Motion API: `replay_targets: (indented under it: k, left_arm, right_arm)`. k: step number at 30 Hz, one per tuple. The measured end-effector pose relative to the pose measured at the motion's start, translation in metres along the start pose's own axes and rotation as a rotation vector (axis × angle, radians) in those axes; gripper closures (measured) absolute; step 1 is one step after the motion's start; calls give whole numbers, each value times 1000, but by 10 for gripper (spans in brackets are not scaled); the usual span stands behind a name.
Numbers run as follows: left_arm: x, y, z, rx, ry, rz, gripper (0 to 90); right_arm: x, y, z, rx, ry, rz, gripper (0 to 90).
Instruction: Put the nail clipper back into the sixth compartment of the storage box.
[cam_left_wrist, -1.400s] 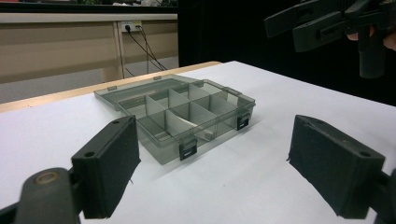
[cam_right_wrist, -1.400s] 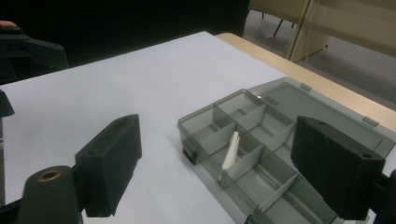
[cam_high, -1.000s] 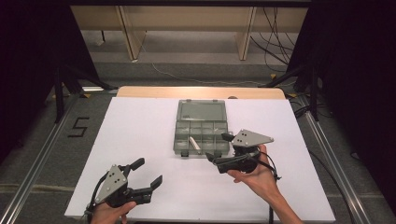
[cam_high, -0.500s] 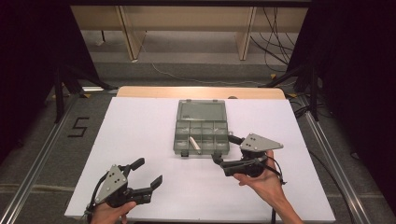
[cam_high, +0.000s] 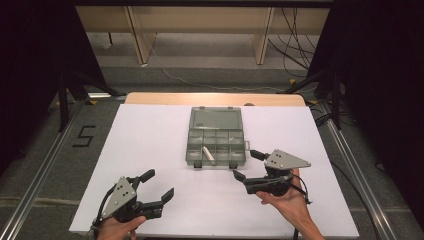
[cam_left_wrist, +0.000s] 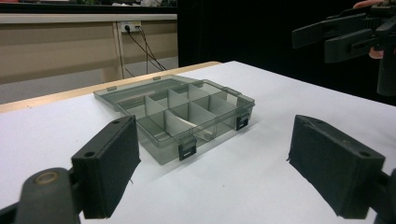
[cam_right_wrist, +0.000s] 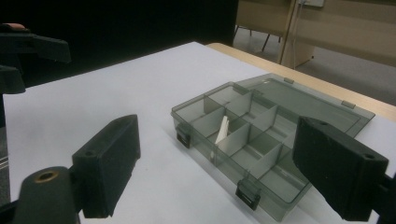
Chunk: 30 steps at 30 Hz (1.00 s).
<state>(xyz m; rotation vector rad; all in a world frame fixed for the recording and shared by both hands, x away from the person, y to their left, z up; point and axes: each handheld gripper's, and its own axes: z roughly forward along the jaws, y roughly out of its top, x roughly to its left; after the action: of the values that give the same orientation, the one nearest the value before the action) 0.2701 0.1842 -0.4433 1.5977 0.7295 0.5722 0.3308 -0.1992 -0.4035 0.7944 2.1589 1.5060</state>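
A smoky grey clear compartment box (cam_high: 215, 145) lies at the middle of the white table, its lid (cam_high: 216, 119) folded flat behind it. A white strip (cam_high: 207, 155) leans slantwise across its front compartments; it is the same white strip (cam_right_wrist: 223, 130) in the right gripper view. My left gripper (cam_high: 159, 183) hovers open near the front left edge, nothing between its jaws. My right gripper (cam_high: 246, 164) is open and empty just right of the box's front corner. From the left gripper (cam_left_wrist: 219, 172) the box (cam_left_wrist: 187, 112) lies ahead. The right gripper (cam_right_wrist: 215, 172) faces the box (cam_right_wrist: 247, 126).
The white table top (cam_high: 150, 135) ends in a wooden strip (cam_high: 215, 98) at the back. Metal rails (cam_high: 45, 165) run along both sides on the floor, and cables (cam_high: 295, 30) lie beyond. The other gripper (cam_left_wrist: 345, 35) shows in the left gripper view's upper right.
My right gripper has drawn back from the box, moving right and toward the front edge. The left gripper has stayed put.
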Motion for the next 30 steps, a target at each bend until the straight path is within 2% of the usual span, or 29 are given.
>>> replay_targets:
  k: [2,4,6,7,9,10,18,19,21,23,25,28,30]
  left_arm:
    - [0,0,0,-4,-4,2,159]
    - [0,0,0,-3,-3,-1,159]
    - [-1,-1,0,10,5,-10,159]
    - [-1,-1,0,10,5,-10,159]
    - [-1,-1,0,12,5,-8,159]
    - [-1,-1,0,11,5,-8,159]
    - [-1,-1,0,13,1,-7,159]
    - [-1,-1,0,12,0,-8,159]
    - [-1,-1,0,14,0,-8,159]
    - [-1,-1,-1,15,-1,-6,159]
    - [0,-1,0,5,-9,2,159]
    - [0,-1,-1,4,-11,-1,159]
    - [-1,-1,-2,13,-5,-4,159]
  right_arm:
    - [1,-2,-2,7,9,18,163]
    - [0,-3,-4,-5,-9,11,161]
    - [0,-5,-6,6,-1,23,162]
    - [0,-6,-6,-8,-8,12,162]
    - [1,-8,-8,-8,1,27,160]
    - [1,-9,-8,-23,-10,14,159]
    - [2,-17,-14,1,-19,32,160]
    - [1,-17,-14,-12,-27,15,160]
    - [1,-19,-15,-15,-30,20,160]
    - [2,-20,-15,-6,-14,33,160]
    - [2,-22,-14,-29,-21,25,160]
    - [3,-23,-16,-9,-10,35,160]
    - [4,-25,-17,-18,-16,38,160]
